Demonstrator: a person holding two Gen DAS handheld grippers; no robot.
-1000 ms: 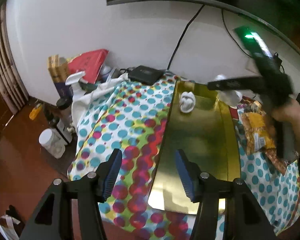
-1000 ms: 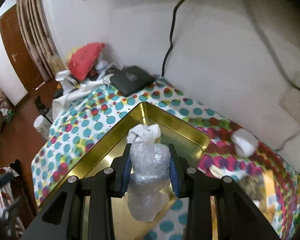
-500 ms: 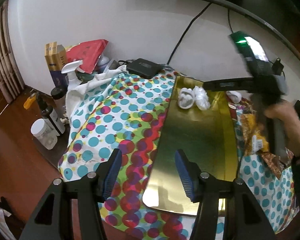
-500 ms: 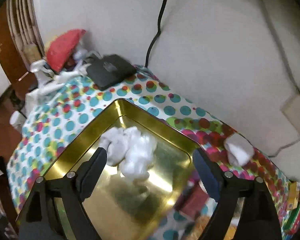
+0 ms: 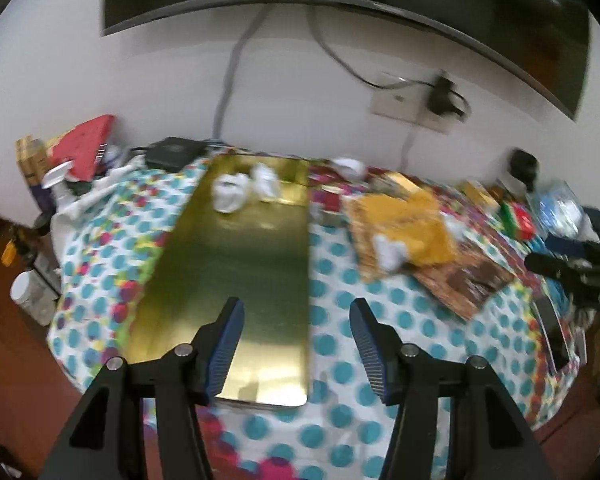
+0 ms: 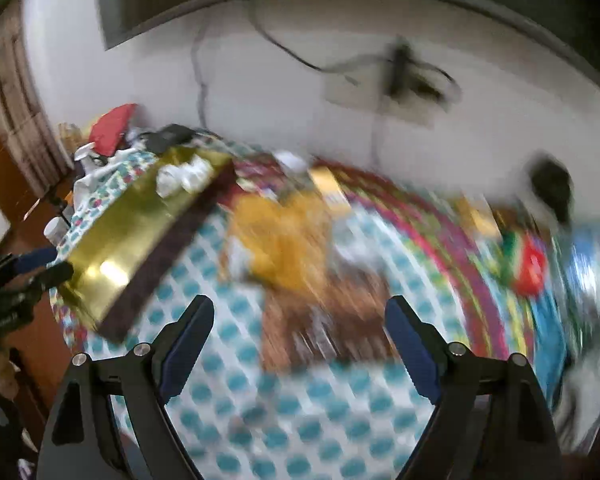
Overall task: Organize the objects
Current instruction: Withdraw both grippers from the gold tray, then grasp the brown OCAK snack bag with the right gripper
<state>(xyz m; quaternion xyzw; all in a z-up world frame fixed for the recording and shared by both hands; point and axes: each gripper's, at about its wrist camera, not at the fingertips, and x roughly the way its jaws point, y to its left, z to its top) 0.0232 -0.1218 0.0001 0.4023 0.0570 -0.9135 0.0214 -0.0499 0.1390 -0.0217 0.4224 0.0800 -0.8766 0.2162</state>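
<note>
A long gold tray (image 5: 236,264) lies on the dotted tablecloth, and two white bundles (image 5: 229,192) (image 5: 266,184) sit side by side at its far end. My left gripper (image 5: 296,320) hangs open over the tray's near right edge, nothing between its fingers. The right wrist view is blurred: my right gripper (image 6: 299,322) stands wide open and empty above the cloth, right of the tray (image 6: 128,236), with the white bundles (image 6: 182,176) far off at the tray's back. The right gripper's dark body (image 5: 572,272) shows at the right edge of the left wrist view.
Yellow and brown snack packets (image 5: 412,232) and a small white wad (image 5: 388,252) lie right of the tray. A red-green packet (image 5: 518,220), a phone (image 5: 552,328), a black box (image 5: 172,152) and a red bag (image 5: 84,148) ring the table. Bottles (image 5: 32,292) stand on the floor left.
The right gripper let go of the clear-wrapped white bundle beside the first one in the tray, opened wide and swung right over the cloth. The left gripper shifted right, staying open.
</note>
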